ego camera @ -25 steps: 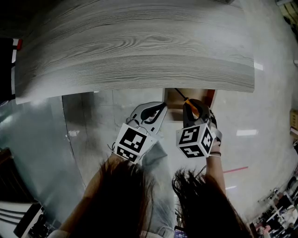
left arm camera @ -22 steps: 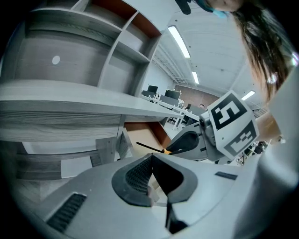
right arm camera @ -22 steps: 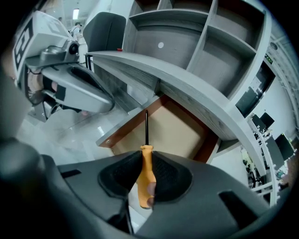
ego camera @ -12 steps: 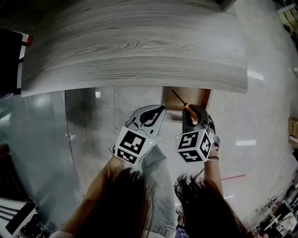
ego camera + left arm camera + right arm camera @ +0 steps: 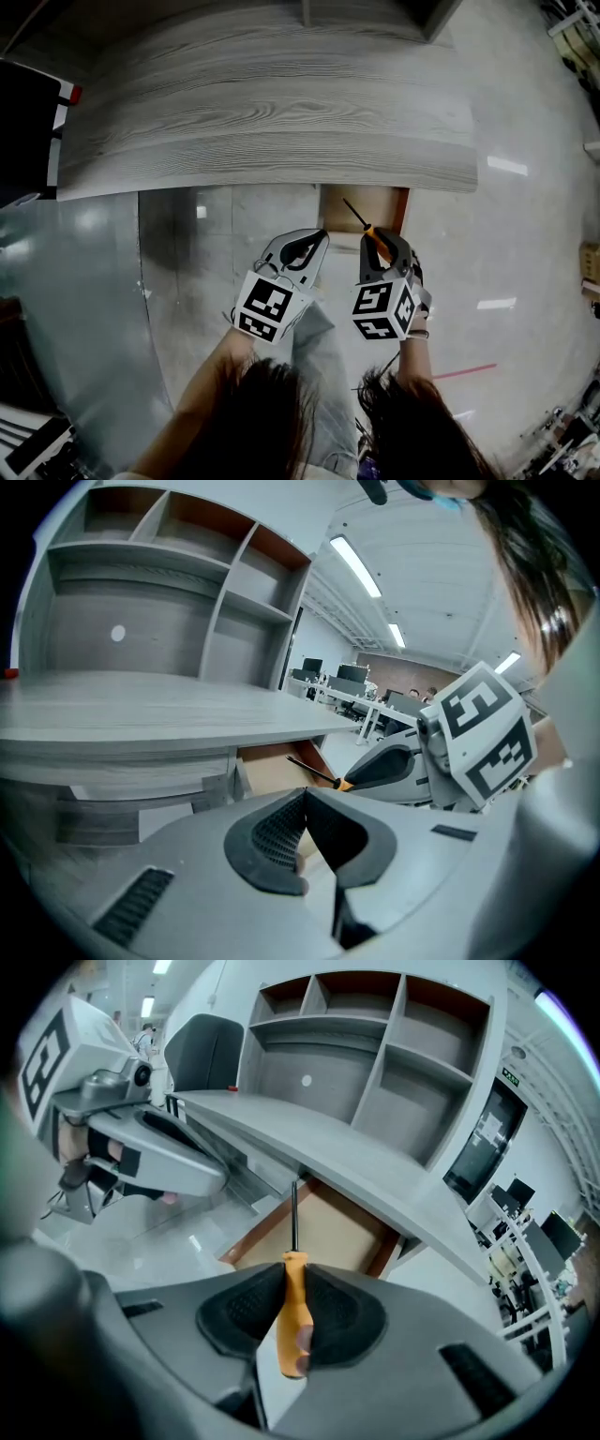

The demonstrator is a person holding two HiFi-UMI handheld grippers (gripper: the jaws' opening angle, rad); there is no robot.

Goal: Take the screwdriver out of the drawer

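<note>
Grey wood-grain desk [image 5: 262, 122], drawer [image 5: 333, 208] open beneath. 1 orange-handled screwdriver [image 5: 293, 1321], clamped by its handle in right gripper [image 5: 378, 240], held above drawer, shaft pointing forward, apparently for withdrawal. Left gripper [image 5: 303, 799] jaws were together, empty, idle alongside.

Screwdriver [image 5: 292, 1283] orange handle, black shaft; desk [image 5: 272, 112] grey woodgrain; drawer [image 5: 386, 201] brown.
</note>
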